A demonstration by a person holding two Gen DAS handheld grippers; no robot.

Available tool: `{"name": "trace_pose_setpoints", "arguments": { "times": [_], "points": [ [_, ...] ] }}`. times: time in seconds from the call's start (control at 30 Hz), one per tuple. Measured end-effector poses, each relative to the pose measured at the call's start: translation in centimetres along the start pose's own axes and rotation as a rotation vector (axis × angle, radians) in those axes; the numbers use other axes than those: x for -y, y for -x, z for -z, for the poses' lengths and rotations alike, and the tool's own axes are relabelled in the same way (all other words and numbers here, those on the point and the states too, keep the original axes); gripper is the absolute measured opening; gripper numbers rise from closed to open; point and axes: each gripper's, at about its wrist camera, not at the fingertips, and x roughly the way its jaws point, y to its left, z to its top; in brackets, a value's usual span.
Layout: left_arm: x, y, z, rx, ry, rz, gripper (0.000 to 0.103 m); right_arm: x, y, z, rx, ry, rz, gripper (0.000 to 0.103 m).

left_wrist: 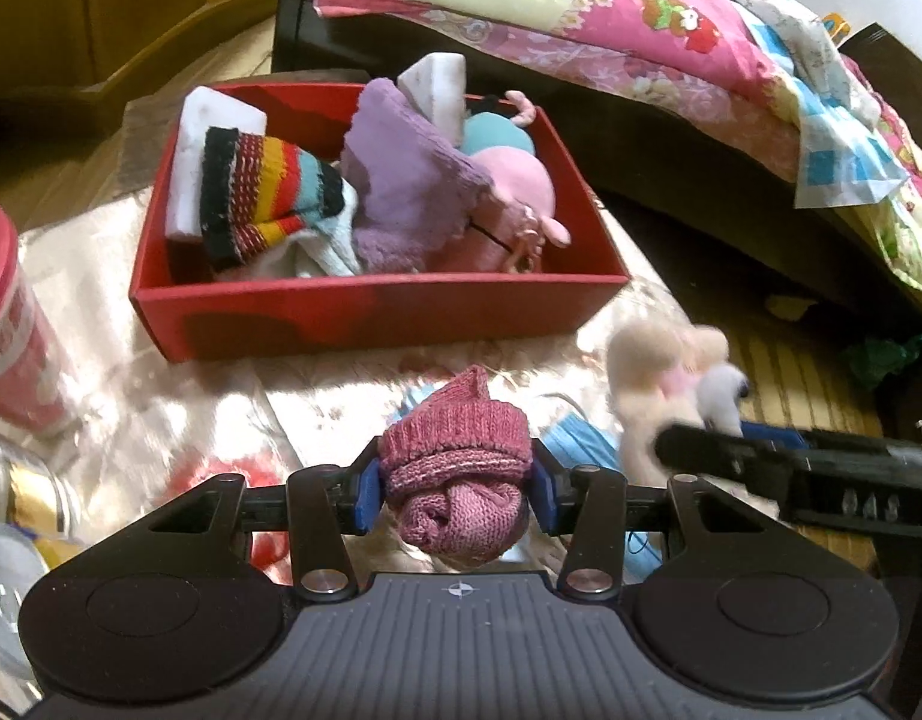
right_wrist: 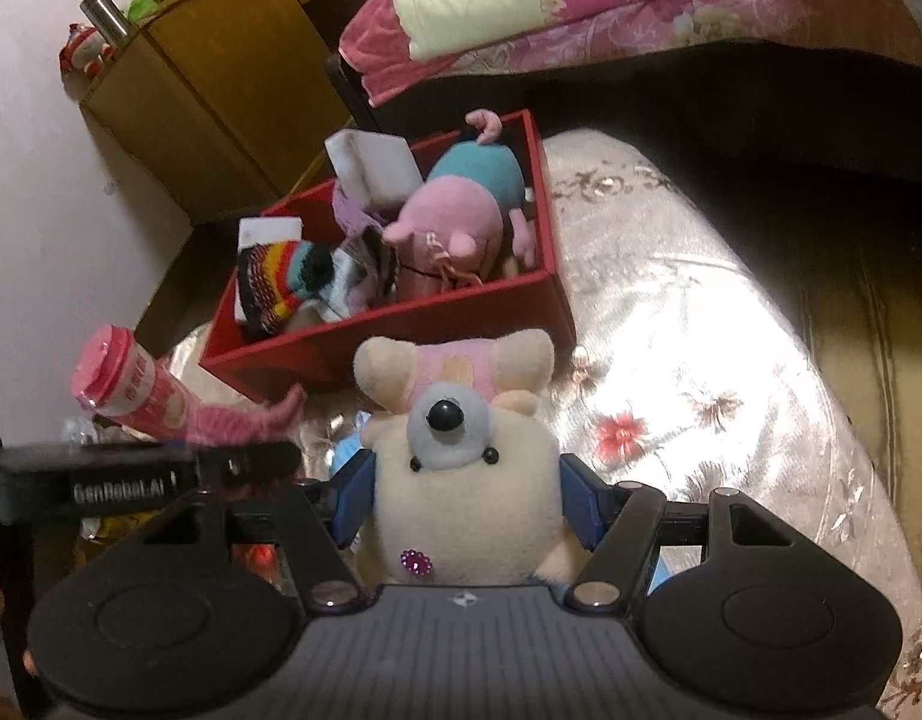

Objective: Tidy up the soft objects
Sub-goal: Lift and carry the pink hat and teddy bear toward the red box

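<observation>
Floral cloth (left_wrist: 161, 408); sock (left_wrist: 455, 468) within left gripper (left_wrist: 455, 495)

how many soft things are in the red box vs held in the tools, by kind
Plush toys: 2, a pink pig in the red box and a cream mouse in the right tool
Socks: 3, striped and purple in the box, pink in the left tool
Total: 5

1. Pink lidded canister (right_wrist: 131, 384), tilted, left of frame.
2. Bed with pink floral quilt (left_wrist: 670, 42) behind.
3. Wooden cabinet (right_wrist: 221, 78) at wall, steel flask (right_wrist: 105, 13) on top.
4. Shiny floral cloth (right_wrist: 670, 324) underneath.
</observation>
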Motion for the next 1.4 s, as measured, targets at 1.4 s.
{"name": "trace_pose_setpoints", "arguments": {
  "times": [1.4],
  "points": [
    [0.4, 11.0, -4.6, 0.479, 0.013, -0.149, 0.050, -8.6, 9.7, -3.1, 0.540, 0.075, -0.033, 0.036]
  ]
}}
